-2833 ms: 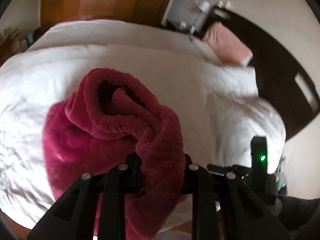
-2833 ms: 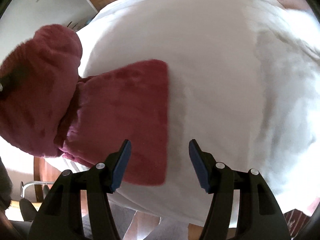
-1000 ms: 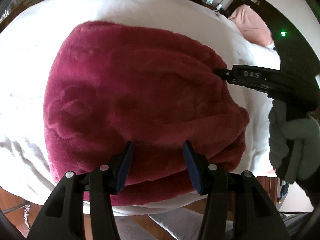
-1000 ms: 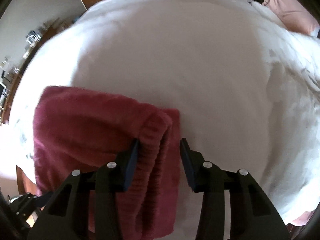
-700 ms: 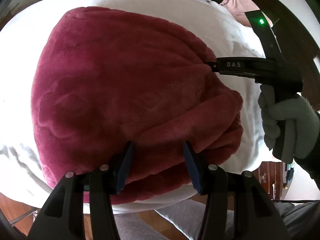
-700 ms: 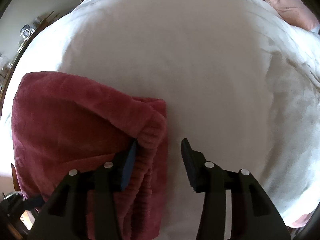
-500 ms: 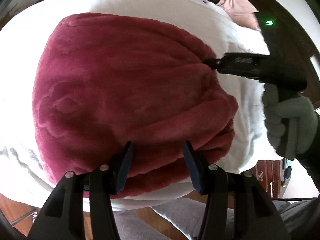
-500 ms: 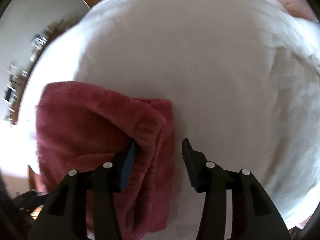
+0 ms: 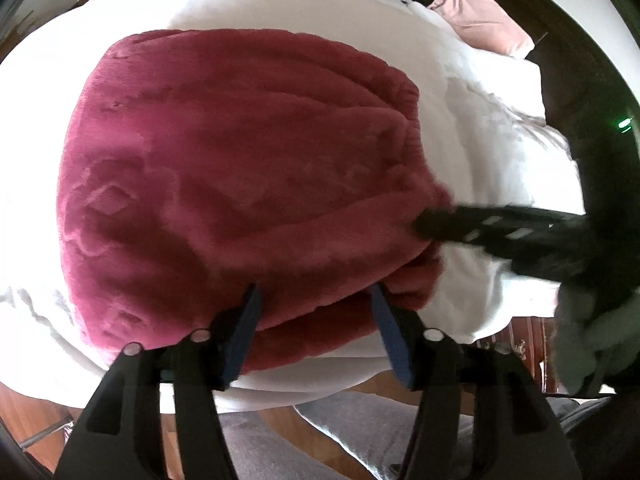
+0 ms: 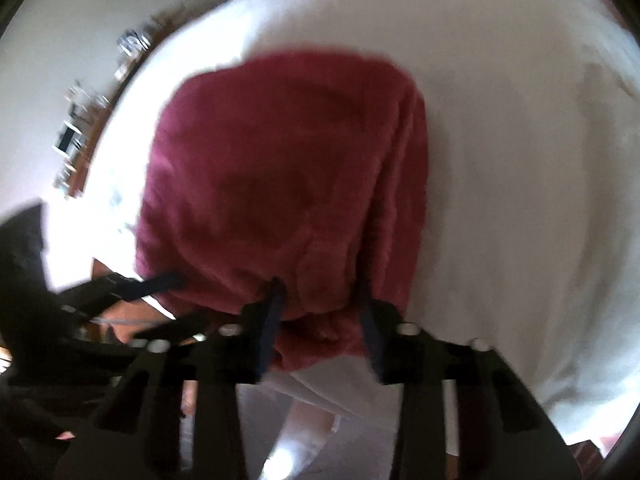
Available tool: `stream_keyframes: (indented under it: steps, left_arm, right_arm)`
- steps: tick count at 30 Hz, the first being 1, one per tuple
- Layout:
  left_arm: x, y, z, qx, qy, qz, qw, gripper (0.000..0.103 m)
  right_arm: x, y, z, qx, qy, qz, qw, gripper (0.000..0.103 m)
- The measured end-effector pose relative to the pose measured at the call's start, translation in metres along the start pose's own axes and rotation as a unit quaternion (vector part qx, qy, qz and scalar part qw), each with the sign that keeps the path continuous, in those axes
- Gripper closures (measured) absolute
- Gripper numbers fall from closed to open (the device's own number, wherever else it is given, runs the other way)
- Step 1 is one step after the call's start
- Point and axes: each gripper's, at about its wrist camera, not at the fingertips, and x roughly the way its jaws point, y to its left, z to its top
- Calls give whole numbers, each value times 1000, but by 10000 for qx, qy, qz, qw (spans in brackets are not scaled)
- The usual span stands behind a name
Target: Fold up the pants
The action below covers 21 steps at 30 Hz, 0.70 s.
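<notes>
Right wrist view is motion-blurred; edges of cloth and tools are soft, and the shelf items at upper left can't be made out. Left wrist view is sharper, but the other gripper at its right edge is smeared, and the gloved hand holding it is cut off by the frame.

Dark red fleece pants lie folded in a thick bundle on a white bedspread, near the bed's close edge. A pink pillow sits far back at the head of the bed.

Left gripper: jaws have just been opening and stand apart, blue pads either side of the bundle's near edge. Cloth sits between them, but pads don't appear to press it; not a pinch as far as can be seen. It points steeply down at the bed.

Right gripper: jaws have just been closing. The near edge of the pants bunches between the pads; whether they actually grip can't be told thru the blur. In the left view its fingertip reaches in from the right, touching the bundle's right side. It also tilts steeply down.

Grey-clad legs show below the bed edge.
</notes>
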Motion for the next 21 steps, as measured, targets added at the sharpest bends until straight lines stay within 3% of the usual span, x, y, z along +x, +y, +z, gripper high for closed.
stream_keyframes:
  steps: [3,12,18,21]
  left_arm:
    - [2,0,-2,-32,33,28,10000,44]
    - [-4,16,-10,-393,-30,138,9991,44]
    - [-17,36,-7,-678,-150,268,9972,44]
    - [-29,50,-2,-811,-275,341,9957,42]
  right_arm:
    - [19,-8,-1,42,119,-251,9996,76]
    - [56,-21,1,179,392,-397,9983,75]
    - [46,-25,3,283,353,-197,9988,73]
    - [21,-42,0,402,209,19,9990,66]
